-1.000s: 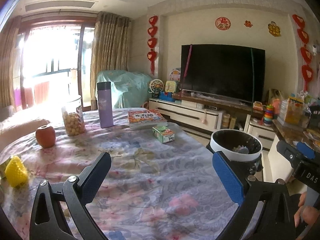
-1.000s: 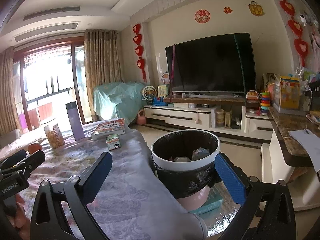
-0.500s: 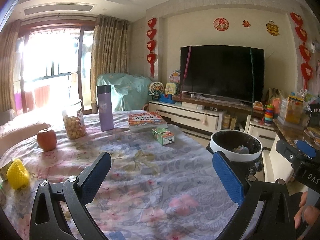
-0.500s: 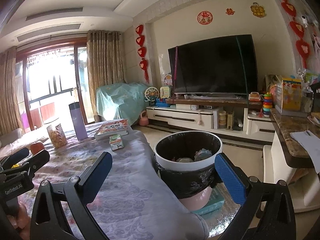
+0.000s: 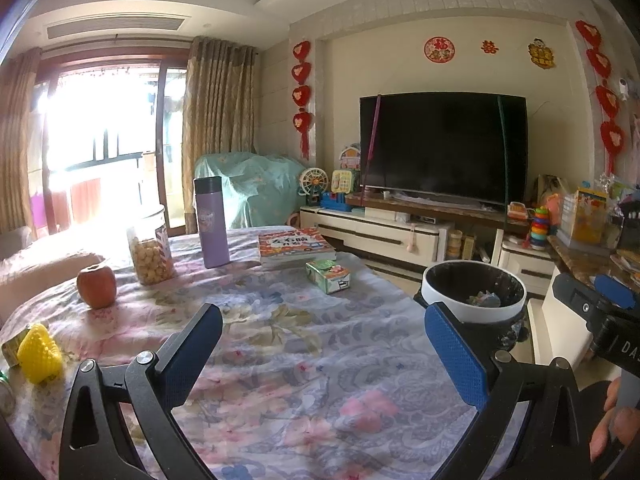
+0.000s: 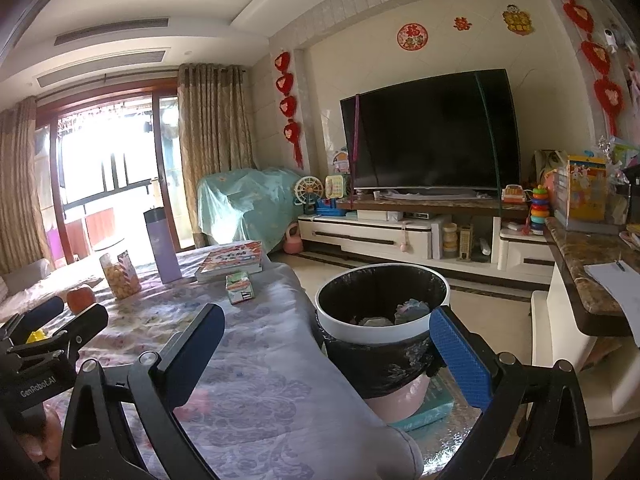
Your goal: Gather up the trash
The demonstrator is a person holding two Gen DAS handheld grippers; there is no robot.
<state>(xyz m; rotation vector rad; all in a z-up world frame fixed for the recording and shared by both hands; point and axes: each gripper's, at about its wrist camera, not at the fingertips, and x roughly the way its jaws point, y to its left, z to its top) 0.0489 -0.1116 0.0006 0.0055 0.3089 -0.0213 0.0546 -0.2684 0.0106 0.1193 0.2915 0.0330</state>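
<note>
Both tools released, empty: left tool [image 5: 323, 350], right tool [image 6: 328, 350]. We've lifted slightly over the last second. Remaining trash looks like the small green carton [image 5: 328, 276] near the worktop's [image 5: 280, 380] far edge; bin [image 6: 382, 312] sits just off its right edge.

A green packet [image 5: 9, 349] at the left edge of the floral-covered table [image 5: 280, 360] is half hidden behind a yellow ridged object [image 5: 38, 354], its label unreadable. The contents of the trash bin [image 6: 380, 320] beside the table's right edge are crumpled scraps too small to identify, and the right gripper's blue pad [image 6: 460, 354] covers part of the bin's rim. The print on the small green carton [image 5: 328, 276] near the table's far edge is too fine to read.
</note>
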